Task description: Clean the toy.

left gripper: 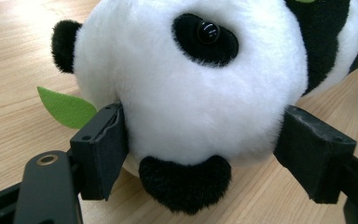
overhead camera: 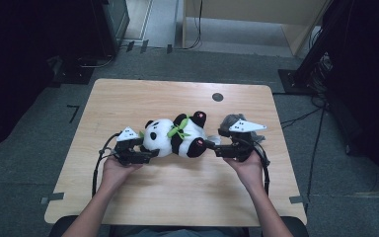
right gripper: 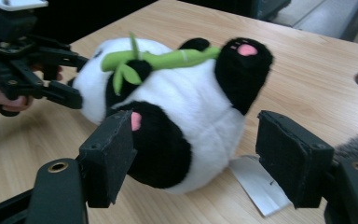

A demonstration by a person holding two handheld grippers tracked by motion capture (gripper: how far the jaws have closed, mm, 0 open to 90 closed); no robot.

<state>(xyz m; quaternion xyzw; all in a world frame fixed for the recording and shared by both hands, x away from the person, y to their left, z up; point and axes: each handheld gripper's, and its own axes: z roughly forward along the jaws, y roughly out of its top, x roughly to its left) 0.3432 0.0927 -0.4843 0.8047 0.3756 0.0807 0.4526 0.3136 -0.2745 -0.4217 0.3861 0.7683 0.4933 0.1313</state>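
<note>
A: Lying on its back mid-table [overhead camera: 128,197], the panda [overhead camera: 175,136] has its head toward the person's left and its feet toward the right.

B: Left gripper [overhead camera: 145,150]?

A: It's at the head. In the left gripper view its jaws sit either side of the white face [left gripper: 191,93]; the left pad [left gripper: 103,149] presses into the fur, and the right pad [left gripper: 313,154] touches the cheek's edge. So it's clamped on the head, wide grip.

B: And the right gripper [overhead camera: 212,146]?

A: It's at the foot end, jaws apart. In the right gripper view the left pad [right gripper: 109,156] is just beside the lower black leg [right gripper: 161,149]; can't tell if it touches. The right pad [right gripper: 291,156] is well clear of the body, w/ wood showing between. Nothing is gripped, so it's released.

B: Anything else on the toy?

A: There's a green bamboo stalk [right gripper: 168,58] across its chest, leaves near the arm, plus a pink sole on the raised foot [right gripper: 247,49]. A white tag [right gripper: 256,182] lies flat on the wood under the right gripper's jaws. A green leaf [left gripper: 65,107] pokes out by the ear in the left gripper view.

B: Other stuff nearby?

A: A grey furry thing [overhead camera: 232,120] is behind the right gripper, mostly hidden; can't tell what it is. There's also a round dark hole [overhead camera: 217,97] in the tabletop toward the far edge.

B: Hands?

A: Both forearms come in from the near edge, each hand wrapped round its gripper body.
</note>
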